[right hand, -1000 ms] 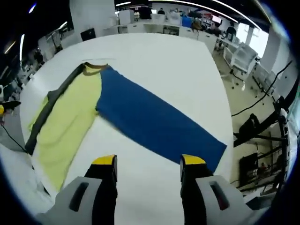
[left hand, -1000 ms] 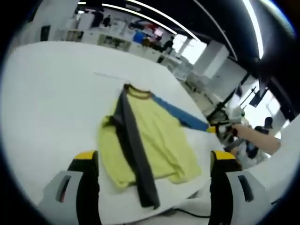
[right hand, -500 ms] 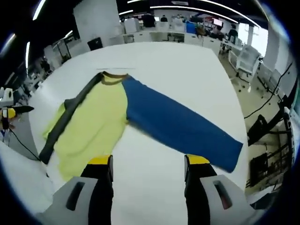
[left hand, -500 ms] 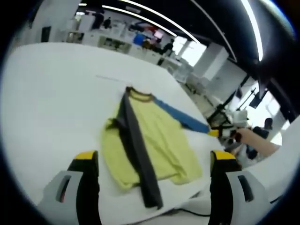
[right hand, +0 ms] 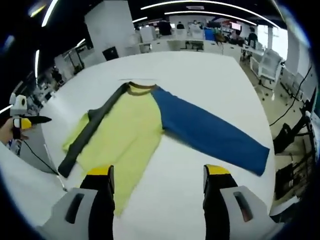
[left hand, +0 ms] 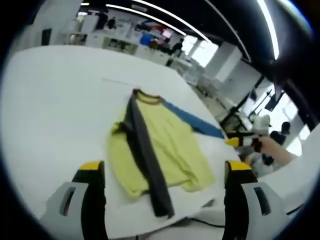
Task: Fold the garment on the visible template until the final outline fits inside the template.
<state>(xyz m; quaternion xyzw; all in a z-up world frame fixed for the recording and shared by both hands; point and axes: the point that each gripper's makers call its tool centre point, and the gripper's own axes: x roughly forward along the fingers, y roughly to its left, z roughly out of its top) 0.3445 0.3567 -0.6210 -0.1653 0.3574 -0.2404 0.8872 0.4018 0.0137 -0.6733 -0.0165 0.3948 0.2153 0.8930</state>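
Note:
A long-sleeved garment [left hand: 167, 145] lies flat on the white table [left hand: 50, 100]. Its body is yellow, a grey sleeve [left hand: 142, 150] is folded across the body, and a blue sleeve [left hand: 192, 120] stretches out sideways. My left gripper [left hand: 164, 166] hangs open above the table's near edge, short of the hem. In the right gripper view the same garment [right hand: 127, 135] shows its blue sleeve [right hand: 212, 135] laid out to the right. My right gripper [right hand: 159, 170] is open above bare table with nothing held. A faint line [left hand: 117, 81] marks the table just beyond the collar.
The right gripper [left hand: 244, 142], held by a hand, shows off the table's right side in the left gripper view. The left gripper [right hand: 22, 121] shows off the table's left edge in the right gripper view. A cable [right hand: 47, 160] runs along that edge. Desks and chairs stand behind.
The right gripper has pulled back and swung, so the whole garment now sits further off in its view. The garment itself lies as before. The left gripper has hardly moved.

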